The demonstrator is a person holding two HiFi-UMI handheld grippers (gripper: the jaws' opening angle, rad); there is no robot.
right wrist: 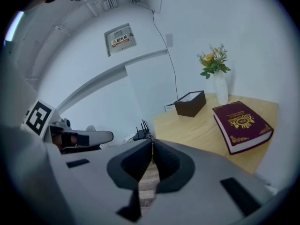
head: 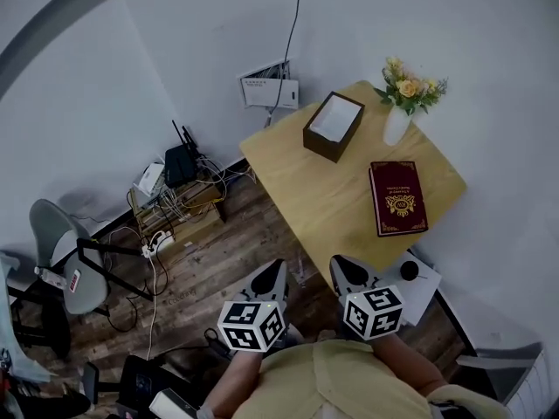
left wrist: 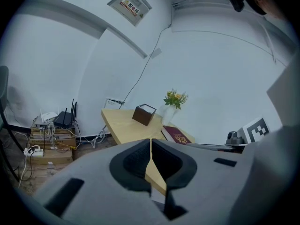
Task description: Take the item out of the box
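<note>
A dark brown open box (head: 333, 126) with something white inside stands at the far end of the small wooden table (head: 323, 195); it also shows as the box (left wrist: 144, 114) and the box (right wrist: 191, 103). Both grippers hang close to my body, well short of the table's near edge. My left gripper (head: 273, 269) is shut with nothing between its jaws, tips meeting (left wrist: 150, 140). The right gripper (head: 342, 265) is shut and empty too, tips touching (right wrist: 151, 141).
A dark red book (head: 398, 197) lies on the table's right side. A white vase of yellow flowers (head: 401, 103) stands at the far right corner. Left of the table are routers and cables (head: 179, 190) and a grey chair (head: 61, 251) on the wooden floor.
</note>
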